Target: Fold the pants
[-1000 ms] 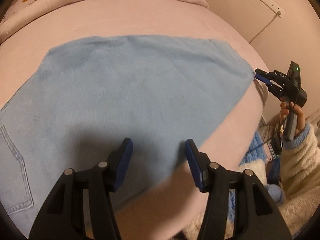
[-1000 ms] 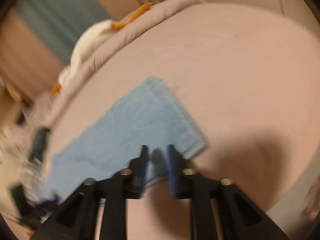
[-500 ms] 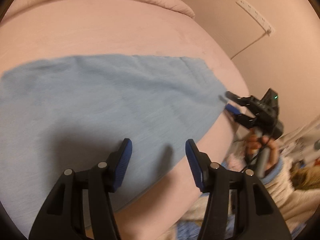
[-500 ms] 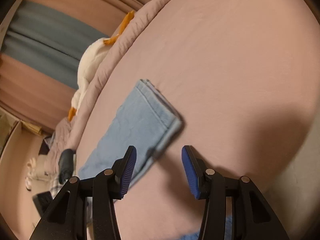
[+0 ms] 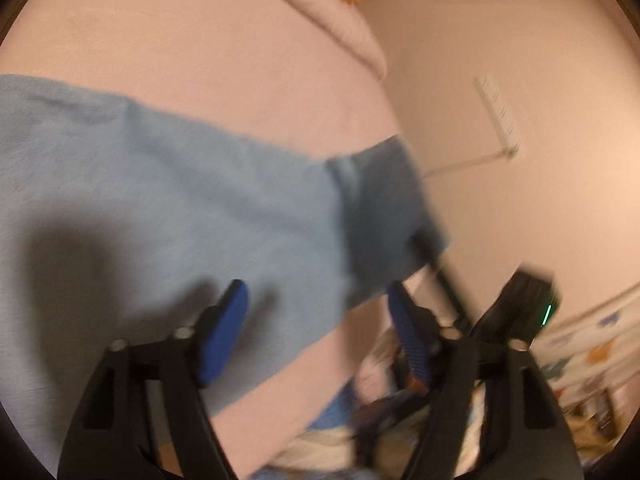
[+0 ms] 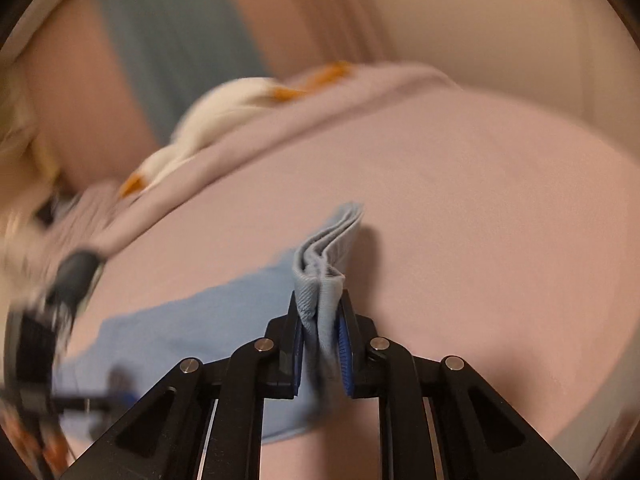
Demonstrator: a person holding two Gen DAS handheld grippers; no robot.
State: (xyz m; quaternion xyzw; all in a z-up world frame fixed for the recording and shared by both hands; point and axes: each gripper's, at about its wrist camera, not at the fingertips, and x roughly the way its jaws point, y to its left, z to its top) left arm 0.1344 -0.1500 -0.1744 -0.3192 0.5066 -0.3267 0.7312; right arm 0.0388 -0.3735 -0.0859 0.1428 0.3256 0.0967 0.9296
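Note:
Light blue pants (image 5: 160,200) lie spread on the pink bed (image 5: 200,40). My left gripper (image 5: 316,292) hovers over their near edge, its jaws opening, with nothing pinched between the blue pads. The leg end (image 5: 384,208) stands lifted off the bed, darker on its underside. My right gripper (image 6: 320,308) has that bunched hem (image 6: 324,272) between its pads, and the jaws are closing tight on it. In the left wrist view the right gripper (image 5: 428,252) shows as a blurred black body with a green light at the right.
A rolled pink duvet (image 6: 360,84) with a white and orange plush (image 6: 224,108) lies along the far side. A wall with a white power strip (image 5: 496,116) stands close to the bed's right edge. Blurred clutter (image 5: 580,360) sits beside the bed at the lower right.
The right gripper went from open over the leg end to shut on the hem and raised it. The left gripper's jaws spread wider and its view swung towards the leg end.

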